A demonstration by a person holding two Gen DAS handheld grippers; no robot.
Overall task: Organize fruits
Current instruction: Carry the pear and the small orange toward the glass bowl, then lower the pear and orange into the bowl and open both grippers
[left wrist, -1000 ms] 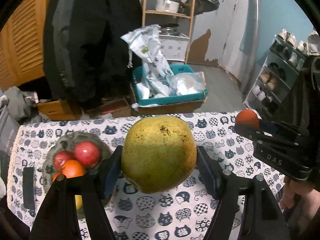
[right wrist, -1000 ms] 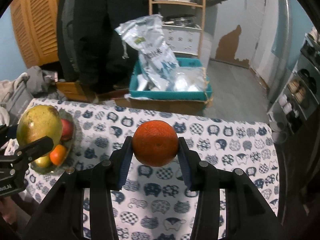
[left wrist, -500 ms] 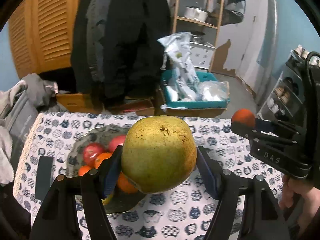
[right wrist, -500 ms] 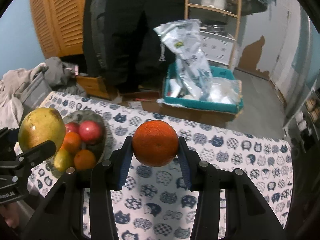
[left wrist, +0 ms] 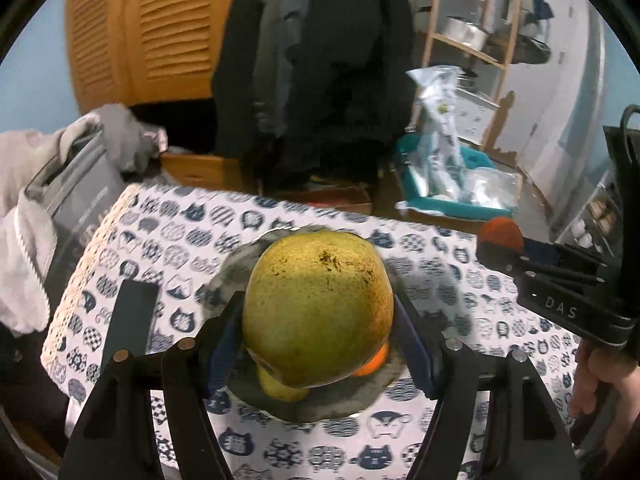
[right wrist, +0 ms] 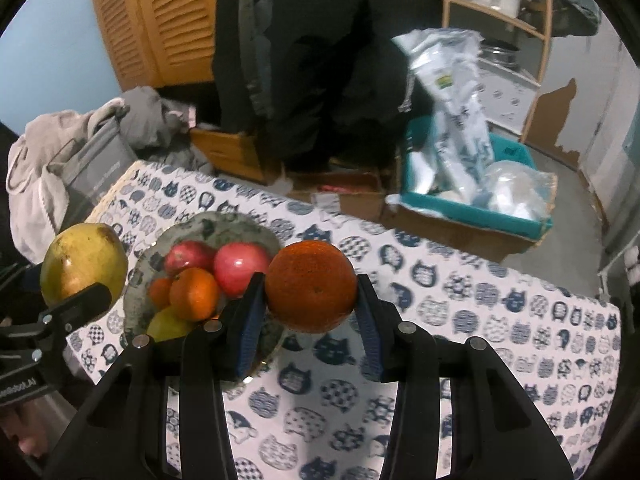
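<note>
The left hand-held gripper [left wrist: 318,332] clamps a large yellow-green pear [left wrist: 318,308] above a grey bowl [left wrist: 240,264] on the cat-print surface [left wrist: 168,236]. At right, the right hand-held gripper [left wrist: 500,242] holds an orange [left wrist: 502,230].

Two red apples [right wrist: 240,266], three oranges [right wrist: 311,286], two yellow-green pears [left wrist: 318,306], one bowl [right wrist: 224,228]

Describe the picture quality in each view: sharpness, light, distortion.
Left wrist view: fisheye bends the shelves and crops the corners black; the pear in the left tongs is sharp and lit from above, its underside shadowed, the background smeared. Right wrist view: the orange in the right tongs is crisp; the bowl and tablecloth are slightly blurred.
</note>
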